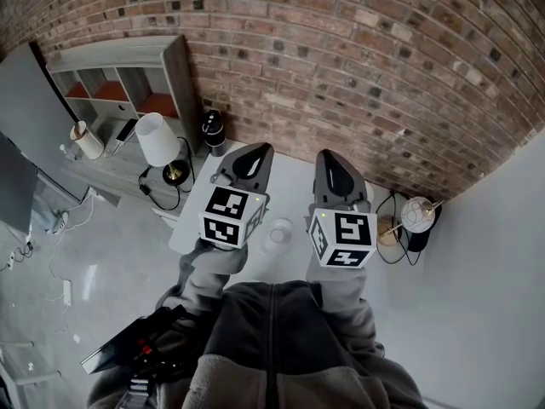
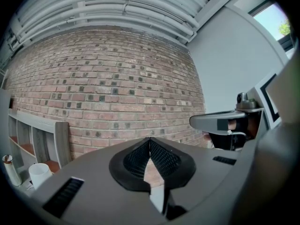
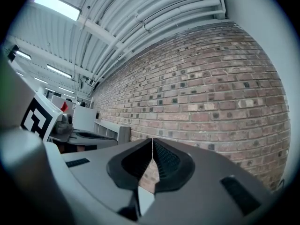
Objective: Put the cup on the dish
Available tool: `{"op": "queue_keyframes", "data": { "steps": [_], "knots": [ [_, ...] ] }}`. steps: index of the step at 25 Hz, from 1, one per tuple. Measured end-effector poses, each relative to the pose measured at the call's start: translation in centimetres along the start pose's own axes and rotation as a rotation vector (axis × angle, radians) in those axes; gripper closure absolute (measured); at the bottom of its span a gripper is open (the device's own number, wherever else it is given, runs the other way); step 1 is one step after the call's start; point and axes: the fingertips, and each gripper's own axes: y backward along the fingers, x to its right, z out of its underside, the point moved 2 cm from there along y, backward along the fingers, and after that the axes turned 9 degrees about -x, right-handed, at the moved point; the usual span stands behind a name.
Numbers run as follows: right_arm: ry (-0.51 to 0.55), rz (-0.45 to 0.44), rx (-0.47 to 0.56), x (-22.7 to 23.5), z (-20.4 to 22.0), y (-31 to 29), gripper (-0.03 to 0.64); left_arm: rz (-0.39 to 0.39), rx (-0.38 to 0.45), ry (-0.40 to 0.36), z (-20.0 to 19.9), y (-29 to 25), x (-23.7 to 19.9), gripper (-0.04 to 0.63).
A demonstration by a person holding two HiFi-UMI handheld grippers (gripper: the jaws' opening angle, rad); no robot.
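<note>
In the left gripper view the left gripper (image 2: 150, 141) has its jaws clenched, the ribbed black pads meeting in one thin line at the lower centre of the frame with nothing between them. The right gripper view shows the same of the right gripper (image 3: 152, 143): jaws pressed together and empty. Both point level at the brick wall (image 2: 117, 69), which fills the middle of each gripper view.

Neither gripper view shows the cup (image 1: 278, 232). Only the head view does: a clear glass standing on the white worktop (image 1: 294, 186) at the centre of the frame, below the jaw tips and between the two marker cubes (image 1: 232, 217). It is touched by neither gripper. Whether a dish lies under or beside it cannot be told.

Each gripper view catches the other gripper at its edge, at the right of the left gripper view and at the left of the right gripper view. The right gripper view alone shows the white ceiling pipes (image 3: 140, 18) in its upper part.

Further out in the head view, a white-shaded lamp (image 1: 157, 139) and a black cylinder (image 1: 215, 132) stand left of the worktop. A grey shelf unit (image 1: 128, 75) is at the upper left, and a pale globe (image 1: 417, 214) is at the right.
</note>
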Motion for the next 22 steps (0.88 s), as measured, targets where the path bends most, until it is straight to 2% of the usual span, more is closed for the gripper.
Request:
{"op": "queue_keyframes", "data": {
  "steps": [22],
  "knots": [
    [-0.007,0.034,0.03,-0.3,0.2,2.0,0.615,0.014,0.012,0.001,0.3,1.1,0.9,0.589]
  ]
}}
